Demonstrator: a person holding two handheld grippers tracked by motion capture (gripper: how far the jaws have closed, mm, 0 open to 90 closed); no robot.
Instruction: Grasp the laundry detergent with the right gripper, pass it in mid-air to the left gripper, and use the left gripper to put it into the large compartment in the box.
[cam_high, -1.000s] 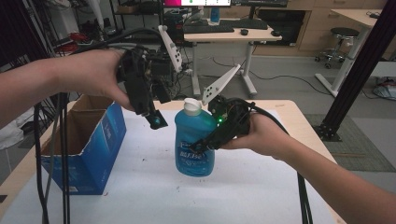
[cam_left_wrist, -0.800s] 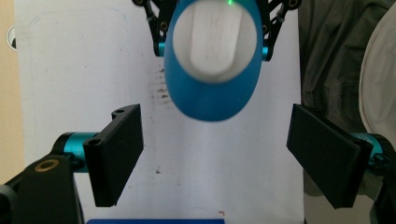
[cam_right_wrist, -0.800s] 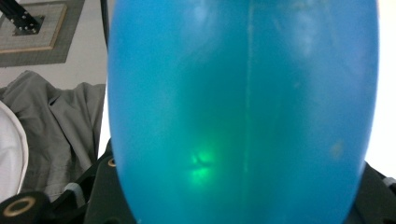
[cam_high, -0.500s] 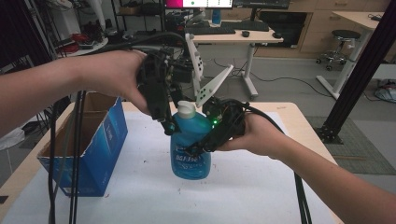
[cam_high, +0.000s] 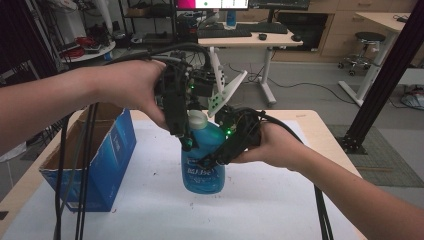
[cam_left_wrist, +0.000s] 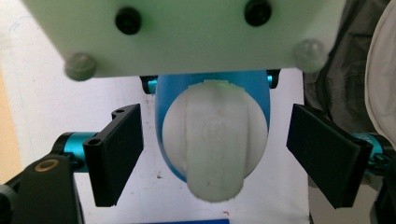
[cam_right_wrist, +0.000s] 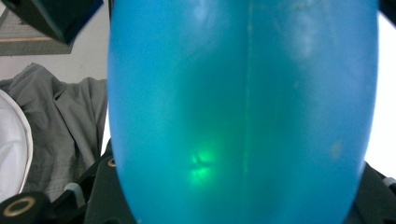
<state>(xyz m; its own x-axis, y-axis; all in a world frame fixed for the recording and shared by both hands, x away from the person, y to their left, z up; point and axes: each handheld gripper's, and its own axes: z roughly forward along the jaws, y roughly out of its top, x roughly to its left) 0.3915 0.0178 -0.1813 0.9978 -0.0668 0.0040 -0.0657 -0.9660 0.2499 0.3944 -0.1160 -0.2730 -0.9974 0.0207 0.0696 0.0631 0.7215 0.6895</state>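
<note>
A blue translucent bottle (cam_high: 202, 167) with a white cap (cam_high: 196, 119) stands upright on the white table (cam_high: 280, 200). My right gripper (cam_high: 212, 160) is shut on the bottle's body from the right; in the right gripper view the blue bottle (cam_right_wrist: 243, 112) sits close against the camera. My left gripper (cam_high: 186, 131) hangs over the bottle from above. In the left gripper view the white cap (cam_left_wrist: 215, 140) lies between the black pads (cam_left_wrist: 114, 154), with a gap on each side, so the left gripper (cam_left_wrist: 217, 156) is open around it.
A blue cardboard box (cam_high: 100, 160) with its top open stands at the table's left, close to the left forearm. Black cables (cam_high: 80, 175) hang in front of it. Grey cloth (cam_right_wrist: 60, 135) shows behind the bottle. A desk (cam_high: 250, 37) stands beyond the table.
The left gripper has moved right and slightly down, from beside the bottle to straddling its cap. The right gripper has kept its hold on the bottle, which barely shifted.
</note>
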